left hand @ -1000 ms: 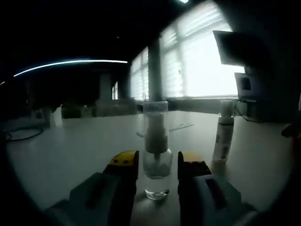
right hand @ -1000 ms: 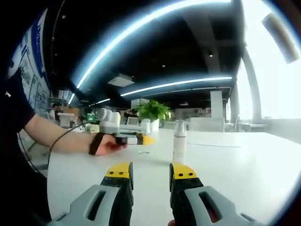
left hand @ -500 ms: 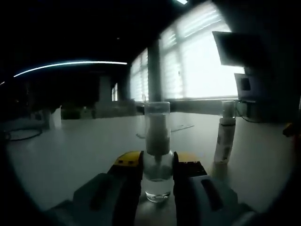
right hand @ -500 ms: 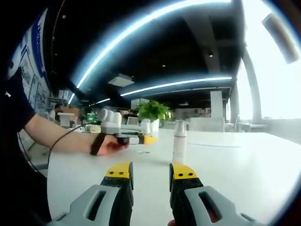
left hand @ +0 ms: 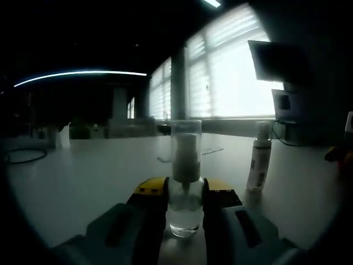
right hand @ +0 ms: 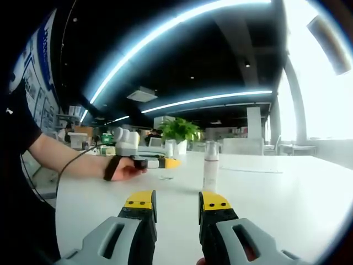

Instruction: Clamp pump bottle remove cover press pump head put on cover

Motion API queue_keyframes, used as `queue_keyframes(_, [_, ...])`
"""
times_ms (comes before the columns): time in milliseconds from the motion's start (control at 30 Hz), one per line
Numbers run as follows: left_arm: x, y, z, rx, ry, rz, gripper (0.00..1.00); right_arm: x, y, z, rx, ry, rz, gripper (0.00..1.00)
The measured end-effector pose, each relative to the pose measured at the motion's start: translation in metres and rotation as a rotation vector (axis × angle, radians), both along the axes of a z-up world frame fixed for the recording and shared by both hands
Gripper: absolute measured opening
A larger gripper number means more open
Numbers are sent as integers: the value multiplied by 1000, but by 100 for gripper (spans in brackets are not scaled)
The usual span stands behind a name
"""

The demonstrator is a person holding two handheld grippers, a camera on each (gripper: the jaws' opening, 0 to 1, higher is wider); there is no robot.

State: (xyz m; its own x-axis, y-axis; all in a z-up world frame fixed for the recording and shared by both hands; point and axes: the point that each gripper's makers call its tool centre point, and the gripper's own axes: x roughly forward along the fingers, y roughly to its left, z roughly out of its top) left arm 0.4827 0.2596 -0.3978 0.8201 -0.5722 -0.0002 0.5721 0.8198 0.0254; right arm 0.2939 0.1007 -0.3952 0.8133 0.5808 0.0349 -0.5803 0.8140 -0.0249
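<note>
Left gripper view: left gripper point(left hand: 185, 194) clamps pump bottle point(left hand: 185, 187)

Big open-plan office. A wide white table point(right hand: 287, 193) runs off toward the far side of the room. The ceiling point(right hand: 182, 61) is dark, with long curved light strips point(right hand: 182, 22) glowing bright across it. Tall windows with blinds point(left hand: 231, 72) on the right let in loads of daylight, and a dark monitor point(left hand: 273, 58) sits near them. Far back there's a leafy green plant point(right hand: 179, 130) in a white pot, plus desks and clutter.
</note>
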Motion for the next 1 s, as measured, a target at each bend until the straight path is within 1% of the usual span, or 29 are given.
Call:
queue_keyframes(133, [-6, 0, 9, -31, -4, -39, 15, -1, 1, 0, -1, -1, -2, 25])
queue_keyframes(267, [-8, 2, 16, -59, 1, -64, 15, 0, 1, 0, -1, 1, -3, 25])
queue_keyframes(367, [-16, -2, 24, -84, 1, -97, 15, 0, 1, 1, -1, -1, -5, 25])
queue_keyframes(400, [-20, -5, 28, -116, 16, -108, 15, 0, 1, 1, -1, -2, -5, 25])
queue_keyframes(433, [-25, -4, 30, -120, 17, -111, 15, 0, 1, 1, 0, -2, -5, 25])
queue_keyframes(467, [-32, -5, 31, -113, 14, -117, 15, 0, 1, 1, 0, -2, -5, 25])
queue_keyframes(533, [-32, -6, 35, -94, -1, -135, 15, 0, 1, 1, 0, -2, -4, 25])
queue_keyframes(567, [-37, -6, 36, -87, -8, -139, 15, 0, 1, 1, 0, -3, -3, 25])
queue_keyframes(667, [-45, -4, 38, -94, -6, -157, 15, 0, 0, 1, 0, -3, -2, 25])
queue_keyframes(733, [-50, -4, 41, -98, -18, -166, 15, 0, 0, 0, 1, -4, -2, 25])
queue_keyframes(800, [-59, -8, 43, -92, -35, -178, 15, 2, -3, 0, 2, -4, -2, 25])
queue_keyframes(867, [-64, -12, 42, -81, -38, -195, 15, 2, -3, 0, 1, -4, -2, 25])
queue_keyframes(1000, [-74, -18, 43, -87, -37, -221, 16, 2, -4, -1, 1, -4, -3, 25])
